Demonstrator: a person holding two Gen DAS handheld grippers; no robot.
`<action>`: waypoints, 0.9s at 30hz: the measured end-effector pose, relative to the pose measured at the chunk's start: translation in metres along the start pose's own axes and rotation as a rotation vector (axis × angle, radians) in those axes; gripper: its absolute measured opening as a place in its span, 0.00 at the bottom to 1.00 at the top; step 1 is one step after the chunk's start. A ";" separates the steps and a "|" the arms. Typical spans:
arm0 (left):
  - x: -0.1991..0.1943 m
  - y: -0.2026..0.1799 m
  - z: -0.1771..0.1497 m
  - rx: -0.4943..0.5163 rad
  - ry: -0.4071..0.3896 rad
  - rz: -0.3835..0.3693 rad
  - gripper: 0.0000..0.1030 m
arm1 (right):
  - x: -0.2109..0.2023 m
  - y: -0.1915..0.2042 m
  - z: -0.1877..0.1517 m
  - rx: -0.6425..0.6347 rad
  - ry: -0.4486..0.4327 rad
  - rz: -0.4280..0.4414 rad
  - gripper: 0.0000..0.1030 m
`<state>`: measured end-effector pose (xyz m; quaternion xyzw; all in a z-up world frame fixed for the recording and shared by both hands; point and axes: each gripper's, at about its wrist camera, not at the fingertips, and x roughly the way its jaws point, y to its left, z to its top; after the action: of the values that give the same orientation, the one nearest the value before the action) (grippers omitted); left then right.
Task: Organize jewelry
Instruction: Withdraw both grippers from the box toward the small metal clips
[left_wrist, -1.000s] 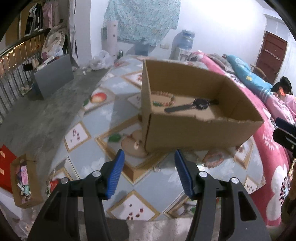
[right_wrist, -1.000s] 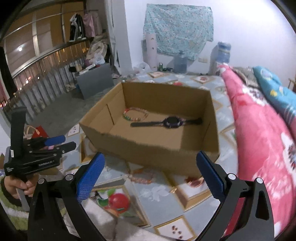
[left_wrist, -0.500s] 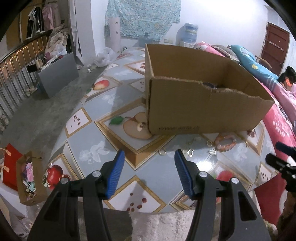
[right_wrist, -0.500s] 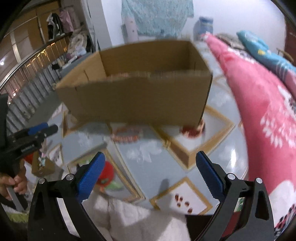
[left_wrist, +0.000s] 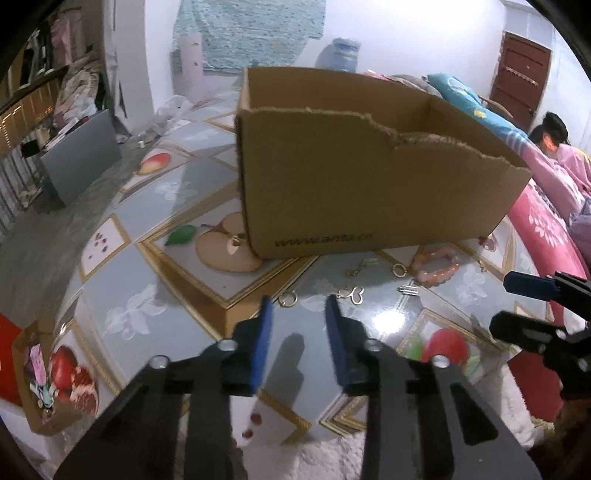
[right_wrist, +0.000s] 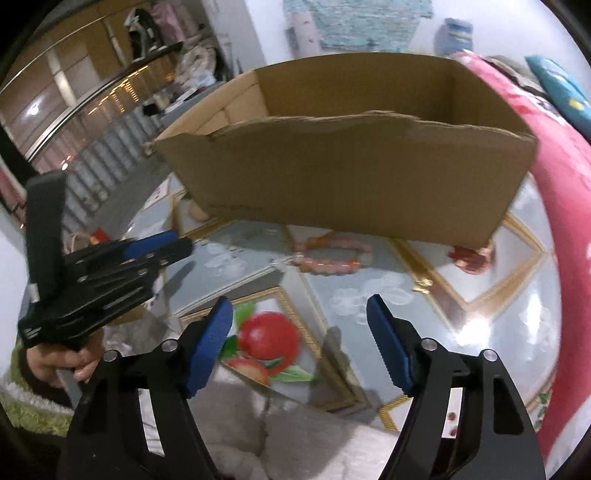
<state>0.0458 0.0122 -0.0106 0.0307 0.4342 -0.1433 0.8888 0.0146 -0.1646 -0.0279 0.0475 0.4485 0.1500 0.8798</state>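
**Mia:** Cardboard is what the big box is made of. It sits on a shiny table with fruit pictures. On the far left, down on the floor, is a small box of bits.

**Ben:** What is the left gripper doing?

**Mia:** It points down at the table. Its blue jaws have just been closing. Now the gap is narrow, and nothing is in it.

**Ben:** Where is the jewelry?

**Mia:** On the table, in front of the box. Just past the left gripper lies a gold ring. Next come the gold heart charms, then a little silver clip. Right of those is a pink bead bracelet, close to the box.

**Ben:** And the right gripper?

**Mia:** Its jaws have just been closing too, but they are wide apart. Nothing is between them. The pink bracelet lies past them on the table.

**Ben:** What is on the right?

**Mia:** A pink flowery blanket.
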 end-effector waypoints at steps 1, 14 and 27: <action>0.003 0.000 0.001 0.010 0.003 -0.001 0.19 | 0.001 0.003 0.001 -0.011 0.001 0.006 0.67; 0.027 -0.002 0.006 0.098 0.036 0.023 0.14 | 0.019 0.011 0.016 -0.030 0.023 0.010 0.65; 0.027 -0.008 0.010 0.133 0.017 0.023 0.02 | 0.022 -0.003 0.019 -0.005 0.033 0.005 0.59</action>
<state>0.0675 -0.0033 -0.0249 0.0959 0.4308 -0.1612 0.8827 0.0425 -0.1601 -0.0341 0.0440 0.4626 0.1543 0.8719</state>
